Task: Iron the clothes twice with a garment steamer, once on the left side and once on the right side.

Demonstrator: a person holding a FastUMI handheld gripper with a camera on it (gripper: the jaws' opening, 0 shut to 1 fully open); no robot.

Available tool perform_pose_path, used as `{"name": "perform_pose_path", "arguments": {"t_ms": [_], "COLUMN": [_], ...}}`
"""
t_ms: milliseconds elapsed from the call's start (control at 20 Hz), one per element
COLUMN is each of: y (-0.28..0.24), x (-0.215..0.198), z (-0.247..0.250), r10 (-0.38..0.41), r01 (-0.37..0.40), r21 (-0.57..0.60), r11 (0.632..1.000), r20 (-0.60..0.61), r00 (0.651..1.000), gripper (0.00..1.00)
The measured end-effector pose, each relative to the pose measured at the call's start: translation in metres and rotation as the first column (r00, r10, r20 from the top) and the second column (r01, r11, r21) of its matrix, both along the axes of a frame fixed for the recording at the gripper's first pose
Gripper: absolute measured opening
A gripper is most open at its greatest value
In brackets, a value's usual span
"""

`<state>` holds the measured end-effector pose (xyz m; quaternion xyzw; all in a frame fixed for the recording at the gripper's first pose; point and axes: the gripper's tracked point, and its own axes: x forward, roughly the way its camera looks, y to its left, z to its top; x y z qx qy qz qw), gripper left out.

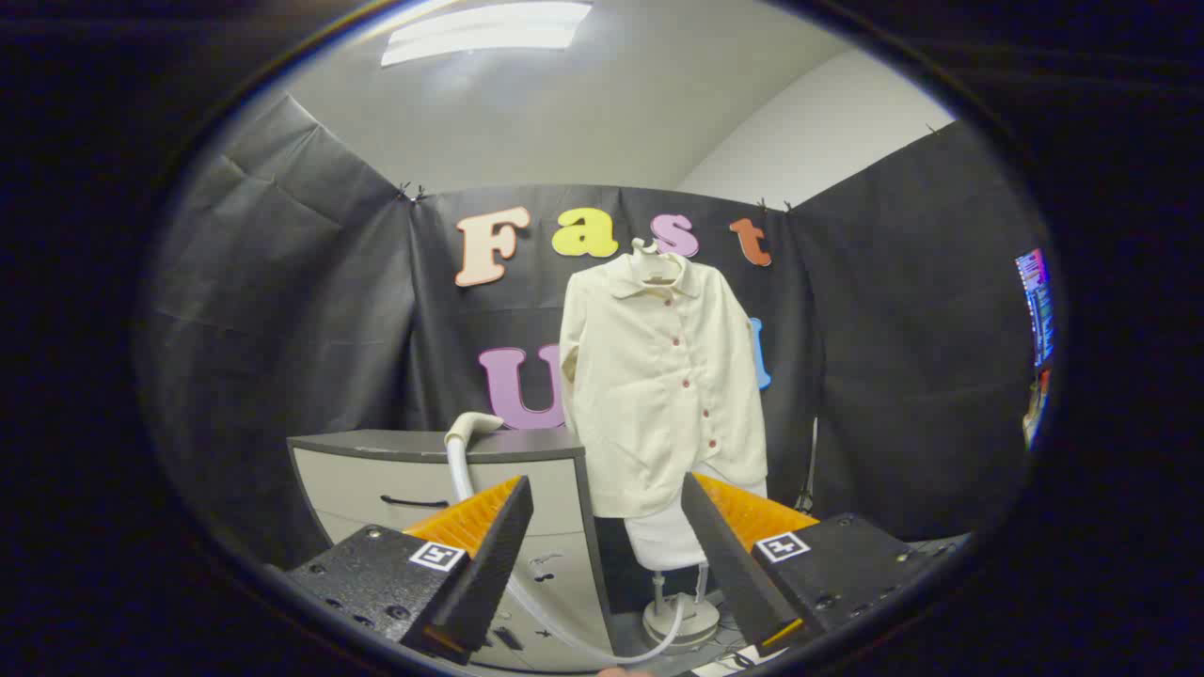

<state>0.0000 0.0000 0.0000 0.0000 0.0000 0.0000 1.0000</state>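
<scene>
A cream button-up shirt (663,376) hangs on a hanger over a white mannequin stand (673,602), straight ahead and well beyond my fingers. The white steamer head (470,428) rests on top of a grey drawer cabinet (442,489) to the left of the shirt. Its white hose (564,630) runs down the cabinet front and curves toward the stand's base. My gripper (607,498) is open, with nothing between its fingers. The shirt's lower hem shows through the gap between them.
Black cloth walls close the booth on the left, back and right. A lit screen (1035,310) shows past the right wall's edge. The round foot of the stand (682,621) sits on the floor between cabinet and right wall.
</scene>
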Motion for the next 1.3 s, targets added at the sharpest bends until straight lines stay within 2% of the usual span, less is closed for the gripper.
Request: {"name": "perform_pose_path", "arguments": {"t_ms": [550,950,1150,1300], "y": [0.011,0.019,0.048,0.060], "x": [0.008,0.039,0.060,0.085], "z": [-0.006,-0.007,0.007,0.018], "r10": [0.009,0.040,0.121,0.141], "r01": [-0.009,-0.040,-0.118,-0.143], "r21": [-0.024,0.018,0.051,-0.017], "r11": [1.000,0.999,0.992,0.990], "r20": [0.011,0.010,-0.051,-0.110], "r00": [1.000,0.999,0.991,0.984], "gripper": [0.96,0.96,0.96,0.96]}}
